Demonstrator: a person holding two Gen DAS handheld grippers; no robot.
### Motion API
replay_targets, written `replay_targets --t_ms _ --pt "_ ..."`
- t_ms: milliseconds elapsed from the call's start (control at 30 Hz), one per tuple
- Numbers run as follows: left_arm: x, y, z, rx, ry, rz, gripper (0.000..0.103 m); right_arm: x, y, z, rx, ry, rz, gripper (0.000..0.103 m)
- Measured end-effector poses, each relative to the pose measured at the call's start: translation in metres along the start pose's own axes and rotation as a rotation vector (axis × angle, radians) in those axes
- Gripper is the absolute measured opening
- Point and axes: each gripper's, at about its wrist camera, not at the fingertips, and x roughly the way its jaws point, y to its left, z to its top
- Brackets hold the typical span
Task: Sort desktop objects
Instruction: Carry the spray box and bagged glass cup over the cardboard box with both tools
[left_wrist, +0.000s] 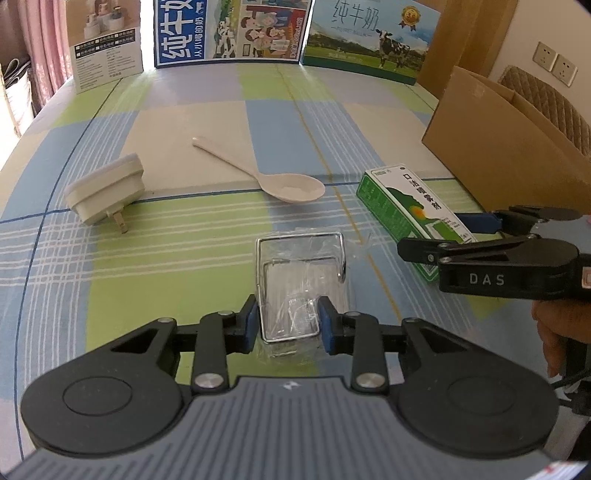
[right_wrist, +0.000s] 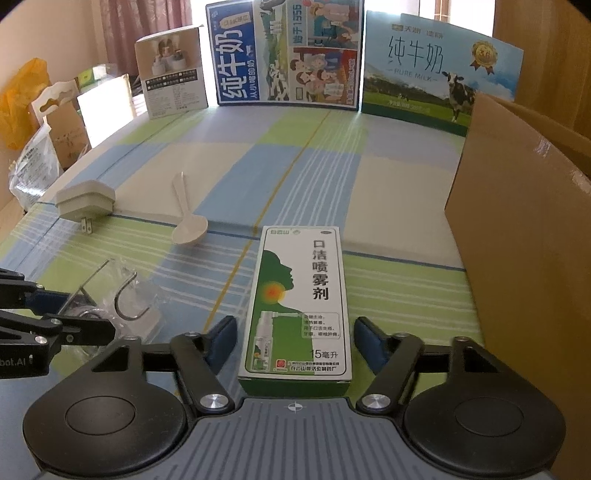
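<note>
Left gripper (left_wrist: 288, 321) is clamped on wrapped metal hook (left_wrist: 301, 288), lower centre; right gripper (right_wrist: 295, 343) stands apart around spray box (right_wrist: 301, 295), untouched. Box should be centred before squeezing.

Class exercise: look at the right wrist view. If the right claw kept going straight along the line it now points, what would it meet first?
Most likely the green and white spray box, which lies lengthwise between the right claw fingers. The pads do not appear to press on it. Depth is uncertain, so the checked tablecloth beneath could come first.
</note>
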Motion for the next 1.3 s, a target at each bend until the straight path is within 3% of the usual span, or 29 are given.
replay_targets --t_ms 267,567,767,900,1000,1233,1300 --pt "-0.001 -0.001 0.001 -0.002 0.000 0.016 0.027 -0.009 0.004 -0.006 0.027 0.006 0.005 0.053" --pt "-0.008 -0.012 -0.001 0.010 -0.002 0.008 0.027 -0.050 0.004 -0.028 0.112 -0.045 0.008 0.053" --pt "-0.019 -0.029 -0.016 0.049 0.014 0.004 0.027 -0.068 0.012 -0.056 0.123 -0.001 -0.005 0.053" --pt "-0.027 -0.037 -0.031 0.064 0.027 0.006 0.027 -0.069 0.018 -0.061 0.102 0.008 -0.015 0.054" --pt "-0.034 -0.041 -0.039 0.057 0.027 0.001 0.027 -0.067 0.020 -0.057 0.079 -0.008 -0.027 0.062" --pt "-0.034 -0.035 -0.039 0.037 0.018 0.008 0.027 -0.050 0.020 -0.053 0.070 0.008 -0.032 0.061" --pt "-0.032 -0.035 -0.038 0.032 0.017 0.006 0.027 -0.048 0.020 -0.053 0.062 0.005 -0.038 0.056"
